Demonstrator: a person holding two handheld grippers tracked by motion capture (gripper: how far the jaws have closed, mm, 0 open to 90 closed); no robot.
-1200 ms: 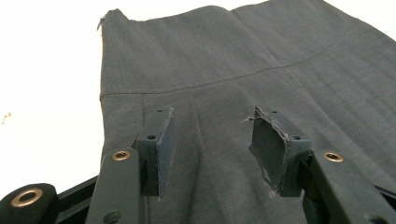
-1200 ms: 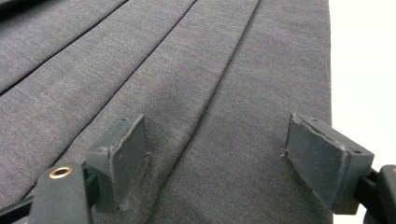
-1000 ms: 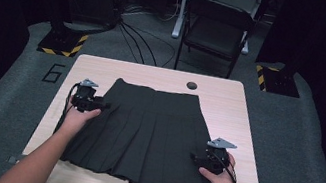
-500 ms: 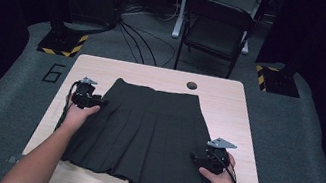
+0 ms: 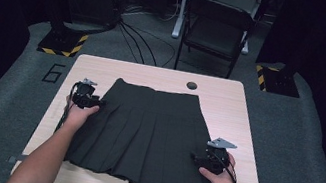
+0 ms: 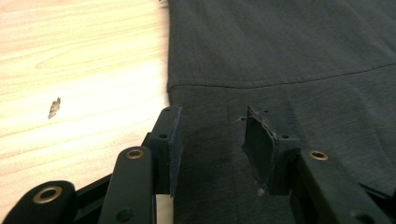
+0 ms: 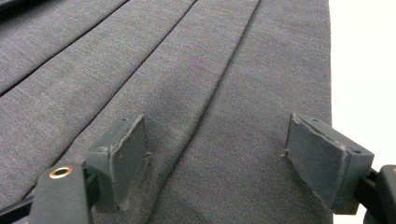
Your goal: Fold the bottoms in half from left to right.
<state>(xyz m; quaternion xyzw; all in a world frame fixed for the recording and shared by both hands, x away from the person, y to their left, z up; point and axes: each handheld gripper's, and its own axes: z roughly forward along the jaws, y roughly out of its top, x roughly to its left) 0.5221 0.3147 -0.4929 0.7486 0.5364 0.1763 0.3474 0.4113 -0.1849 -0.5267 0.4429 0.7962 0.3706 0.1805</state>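
A dark pleated skirt (image 5: 143, 134) lies spread flat on the light wooden table (image 5: 230, 103), waistband at the far side. My left gripper (image 5: 98, 103) is low over the skirt's left edge just below the waistband seam. Its jaws (image 6: 212, 140) have just been closing and stand half apart, with skirt fabric (image 6: 280, 56) lying under the gap and no pad pressing on it. My right gripper (image 5: 195, 158) sits at the skirt's right side near the hem. It is wide open (image 7: 215, 158) above the pleats (image 7: 163, 70), close to the cloth's edge.
Bare table wood (image 6: 70, 70) borders the skirt on the left, and a pale strip of table (image 7: 364, 70) on the right. A round hole (image 5: 192, 85) is near the table's far edge. A folding chair (image 5: 217, 30) and floor cables (image 5: 134, 41) lie beyond.
The left hand has sunk slightly toward the skirt's left edge. The right hand has stayed still.
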